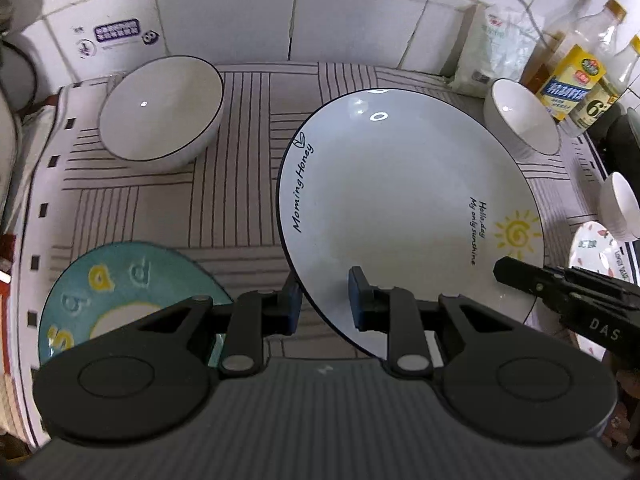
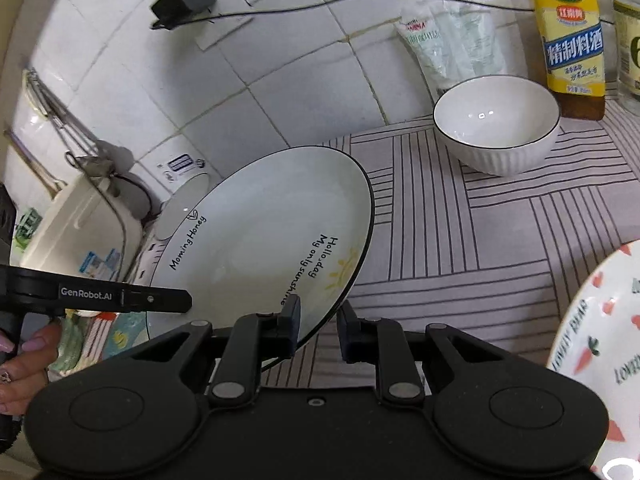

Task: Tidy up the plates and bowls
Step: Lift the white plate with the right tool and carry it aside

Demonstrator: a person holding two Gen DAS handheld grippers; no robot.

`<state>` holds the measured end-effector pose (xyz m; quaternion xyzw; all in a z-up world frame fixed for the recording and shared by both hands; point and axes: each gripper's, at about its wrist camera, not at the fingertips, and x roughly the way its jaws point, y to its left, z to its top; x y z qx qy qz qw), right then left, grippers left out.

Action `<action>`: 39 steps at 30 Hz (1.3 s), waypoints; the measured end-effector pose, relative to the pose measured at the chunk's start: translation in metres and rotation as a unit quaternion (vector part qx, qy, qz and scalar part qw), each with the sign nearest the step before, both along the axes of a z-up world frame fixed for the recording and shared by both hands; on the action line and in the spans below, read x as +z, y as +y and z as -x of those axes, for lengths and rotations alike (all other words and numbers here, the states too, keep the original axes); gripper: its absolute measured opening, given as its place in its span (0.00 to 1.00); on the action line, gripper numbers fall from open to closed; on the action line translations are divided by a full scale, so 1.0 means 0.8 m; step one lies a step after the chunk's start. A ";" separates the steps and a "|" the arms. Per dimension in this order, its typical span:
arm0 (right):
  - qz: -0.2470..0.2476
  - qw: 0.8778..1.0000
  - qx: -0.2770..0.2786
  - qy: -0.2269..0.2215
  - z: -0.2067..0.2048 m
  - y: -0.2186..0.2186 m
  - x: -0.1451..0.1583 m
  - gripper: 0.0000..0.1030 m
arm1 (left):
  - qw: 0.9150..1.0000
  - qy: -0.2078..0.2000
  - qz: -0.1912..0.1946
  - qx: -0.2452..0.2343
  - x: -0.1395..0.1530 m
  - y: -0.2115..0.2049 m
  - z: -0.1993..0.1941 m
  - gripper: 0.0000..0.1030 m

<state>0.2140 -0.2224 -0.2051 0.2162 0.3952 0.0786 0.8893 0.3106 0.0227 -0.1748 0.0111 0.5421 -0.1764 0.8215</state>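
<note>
**Together, two grippers hold one plate off the counter**

Both grippers clamp the rim of a white plate (image 1: 404, 216) with a thin dark edge, a yellow sun and the words "Morning Honey". The left gripper (image 1: 325, 300) pinches the near rim, one blue pad under it and one on its face. The right gripper (image 2: 319, 326) grips the opposite rim the same way.

The plate is tilted. From the right wrist its face leans up and left, edge-on toward the striped cloth (image 2: 480, 240).

Only the left wrist shows a teal lettered plate (image 1: 120, 280) lying flat near the left gripper and a large white bowl (image 1: 160, 108) by the wall. Only the right wrist shows a hand (image 2: 24, 364) with painted nails on the left gripper's handle, and a carrot-patterned plate (image 2: 592, 340) at right. A ribbed white bowl (image 2: 496, 124) stands by the bottles.
</note>
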 end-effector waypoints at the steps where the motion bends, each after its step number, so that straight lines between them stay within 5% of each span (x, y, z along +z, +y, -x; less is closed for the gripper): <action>1: 0.000 1.000 -0.004 0.001 -0.003 0.001 -0.005 0.23 | 1.000 0.004 -0.001 -0.004 -0.006 0.000 -0.007 0.22; 9: 0.014 0.999 -0.029 0.023 -0.030 0.002 -0.041 0.23 | 0.999 0.029 -0.012 -0.023 -0.043 -0.013 -0.045 0.22; 22: 0.057 0.997 -0.031 0.046 -0.045 0.011 -0.045 0.25 | 0.997 0.064 -0.019 -0.024 -0.063 -0.022 -0.049 0.25; 29: 0.105 0.993 -0.025 0.050 -0.031 0.019 -0.013 0.27 | 0.997 0.072 -0.029 -0.013 -0.036 -0.012 -0.029 0.31; 39: 0.121 0.992 0.019 -0.026 0.016 0.033 0.082 0.36 | 0.999 0.019 -0.030 -0.017 0.050 0.021 0.015 0.44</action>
